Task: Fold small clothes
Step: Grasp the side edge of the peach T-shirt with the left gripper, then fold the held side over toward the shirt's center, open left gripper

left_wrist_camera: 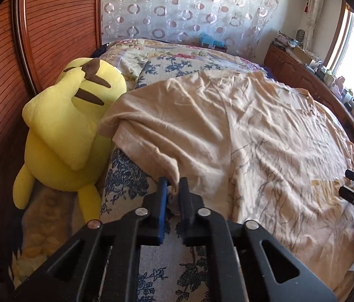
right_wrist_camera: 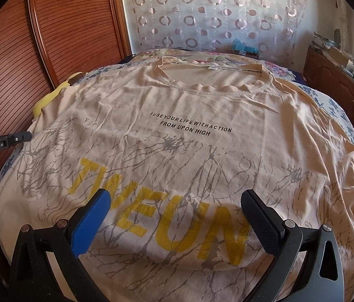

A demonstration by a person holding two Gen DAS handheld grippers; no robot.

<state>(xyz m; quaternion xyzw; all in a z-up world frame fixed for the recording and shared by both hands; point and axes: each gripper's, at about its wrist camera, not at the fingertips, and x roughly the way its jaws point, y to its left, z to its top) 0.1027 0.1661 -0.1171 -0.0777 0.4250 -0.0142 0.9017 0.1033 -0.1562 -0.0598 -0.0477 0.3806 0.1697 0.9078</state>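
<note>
Left claw [left_wrist_camera: 173, 186] pinching wrinkled T-shirt [left_wrist_camera: 252, 130]

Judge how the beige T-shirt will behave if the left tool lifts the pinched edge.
The T-shirt will probably drape limply: it lies creased over the bed. The left tool grips only a small bunch, so most fabric would likely drag behind. It looks thin and light.

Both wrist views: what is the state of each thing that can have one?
T-shirt: spread flat on the bed, print up, wrinkled, not yet folded.
Left sleeve: bunched, edge pinched.
Left gripper: fingers shut on the T-shirt.
Right gripper: fingers open, above the yellow lettering, holding nothing.
Yellow plush toy: lying beside the T-shirt, against the wardrobe.
</note>
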